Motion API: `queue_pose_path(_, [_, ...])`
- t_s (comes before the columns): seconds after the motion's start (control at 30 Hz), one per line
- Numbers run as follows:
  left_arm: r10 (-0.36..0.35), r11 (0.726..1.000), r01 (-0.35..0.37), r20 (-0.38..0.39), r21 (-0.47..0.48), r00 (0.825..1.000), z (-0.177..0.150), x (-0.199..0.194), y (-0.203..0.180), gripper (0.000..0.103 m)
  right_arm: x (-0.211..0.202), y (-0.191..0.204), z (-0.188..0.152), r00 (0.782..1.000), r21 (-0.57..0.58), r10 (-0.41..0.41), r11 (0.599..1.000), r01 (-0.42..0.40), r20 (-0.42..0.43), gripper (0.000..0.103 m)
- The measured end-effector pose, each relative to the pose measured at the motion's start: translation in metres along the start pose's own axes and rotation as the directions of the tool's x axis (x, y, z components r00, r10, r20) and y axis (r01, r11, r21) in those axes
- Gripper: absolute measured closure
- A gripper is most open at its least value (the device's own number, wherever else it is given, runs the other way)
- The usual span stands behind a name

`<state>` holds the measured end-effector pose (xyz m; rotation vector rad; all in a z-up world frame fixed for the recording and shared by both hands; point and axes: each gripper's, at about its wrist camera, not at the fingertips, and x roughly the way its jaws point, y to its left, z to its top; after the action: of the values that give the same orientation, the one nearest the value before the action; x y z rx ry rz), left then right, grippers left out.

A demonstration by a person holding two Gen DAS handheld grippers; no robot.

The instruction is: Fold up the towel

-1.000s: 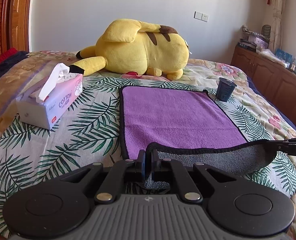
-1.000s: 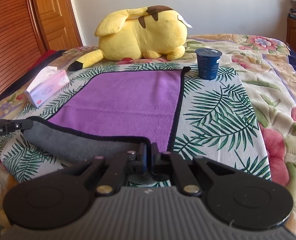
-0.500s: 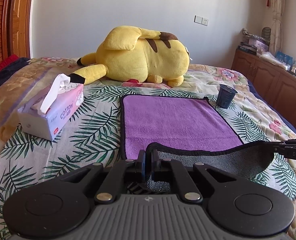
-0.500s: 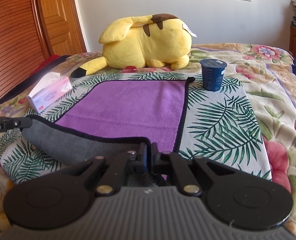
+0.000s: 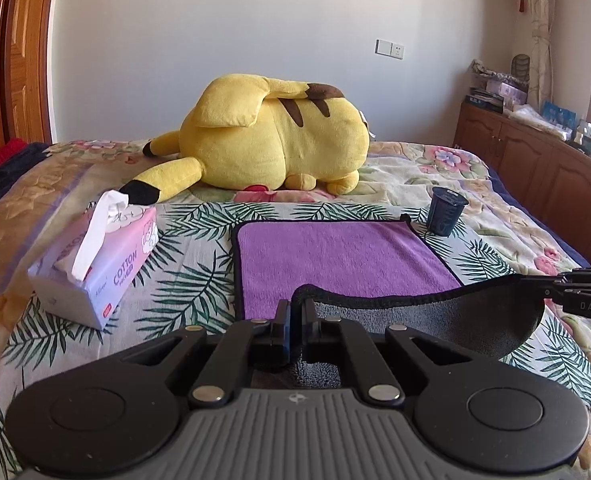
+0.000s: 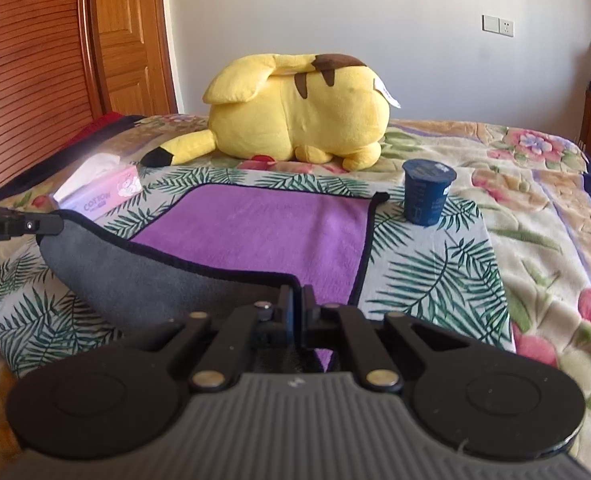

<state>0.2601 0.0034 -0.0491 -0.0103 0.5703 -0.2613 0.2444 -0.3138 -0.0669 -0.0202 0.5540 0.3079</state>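
Both claws, L (image 5: 295,316) & R (image 6: 295,304), still clamped on towel (image 5: 335,252) corners, now higher.

Bed (image 5: 447,172) carries towel (image 5: 335,252), plush (image 5: 271,140), tissues (image 5: 95,264), cup (image 5: 445,212).

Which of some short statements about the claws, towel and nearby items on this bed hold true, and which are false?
1. Both claws, left claw and right claw, are shut on the towel. True.
2. The towel's lifted near edge shows a grey underside. True.
3. The cup stands on the towel. False: it stands on the bedspread, beside the towel's far right corner.
4. The tissue box lies right of the towel. False: left.
5. The plush toy lies beyond the towel. True.
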Motion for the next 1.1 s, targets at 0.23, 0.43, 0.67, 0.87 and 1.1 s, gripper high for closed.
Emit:
queue_pose_path(0.23, [-0.004,0.999,0.003,0.014,0.042,1.0,0.02,0.009,0.006,0.103,0.003,-0.001,0.02,0.999,-0.043,-0.005,0.999,0.006,0.035,0.099])
queue_pose_path(0.43, [-0.011,0.998,0.009,0.028,0.057,1.0,0.037,0.016,0.009,0.103,0.01,-0.002,0.035,0.997,-0.085,-0.009,0.996,0.015,0.072,0.099])
queue_pose_path(0.67, [0.015,0.996,-0.02,0.055,0.092,0.998,0.057,0.033,0.01,0.103,0.023,-0.004,0.059,0.992,-0.144,-0.022,0.989,0.04,0.123,0.099])
queue_pose_path(0.87, [0.034,0.996,-0.039,0.066,0.075,0.997,0.071,0.049,0.015,0.103,0.037,-0.007,0.078,0.989,-0.178,-0.034,0.982,0.06,0.145,0.099])
queue_pose_path(1.1, [0.048,0.994,-0.056,0.085,0.089,0.995,0.085,0.059,0.013,0.103,0.052,-0.01,0.089,0.988,-0.192,-0.036,0.979,0.065,0.15,0.099])
